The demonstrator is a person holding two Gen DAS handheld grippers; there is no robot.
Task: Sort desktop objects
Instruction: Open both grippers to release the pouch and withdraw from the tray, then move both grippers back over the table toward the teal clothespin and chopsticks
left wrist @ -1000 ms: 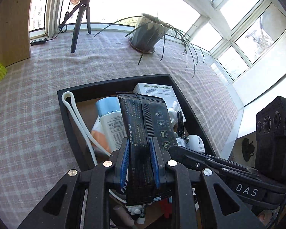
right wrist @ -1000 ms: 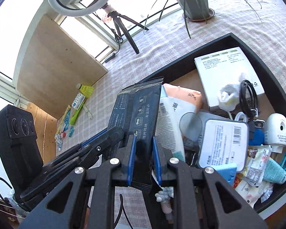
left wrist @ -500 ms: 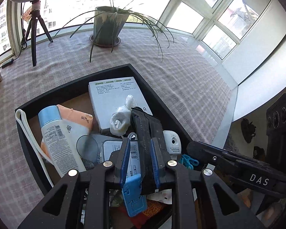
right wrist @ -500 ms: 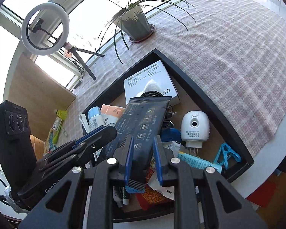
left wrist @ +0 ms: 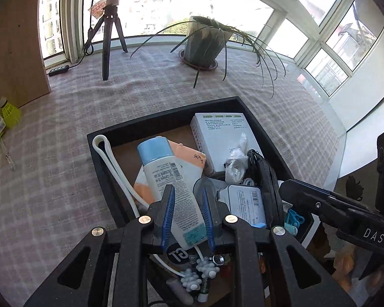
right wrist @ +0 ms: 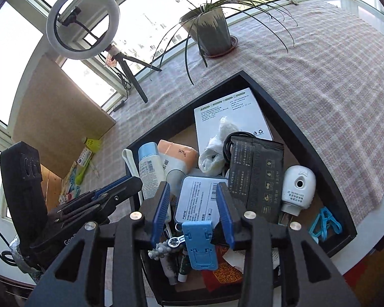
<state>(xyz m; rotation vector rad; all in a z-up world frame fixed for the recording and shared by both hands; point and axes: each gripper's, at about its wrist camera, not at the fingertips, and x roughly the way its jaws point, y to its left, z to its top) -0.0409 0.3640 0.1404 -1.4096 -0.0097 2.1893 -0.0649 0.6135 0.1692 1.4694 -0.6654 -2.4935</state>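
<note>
A black tray (left wrist: 166, 119) (right wrist: 320, 153) holds many objects. A black flat packet (right wrist: 256, 171) lies in the tray, free of both grippers, next to a white device (right wrist: 298, 186); it shows edge-on in the left wrist view (left wrist: 268, 179). My left gripper (left wrist: 188, 215) is open above a white tube with a blue cap (left wrist: 166, 168). My right gripper (right wrist: 193, 209) is open above a white tin with a barcode (right wrist: 199, 197) and a blue stand (right wrist: 199, 243).
A white box (right wrist: 230, 112), an orange pouch (right wrist: 178, 153), a white strap (left wrist: 110, 163) and blue clips (right wrist: 325, 222) lie in the tray. A potted plant (left wrist: 204, 43), a ring-light tripod (left wrist: 110, 33), a wooden board (right wrist: 59, 107) and a yellow shuttlecock (left wrist: 9, 110) stand on the checked cloth.
Both grippers held the black packet, carried it over the tray and let go. It now lies in the tray. Both grippers have opened and drawn back.
</note>
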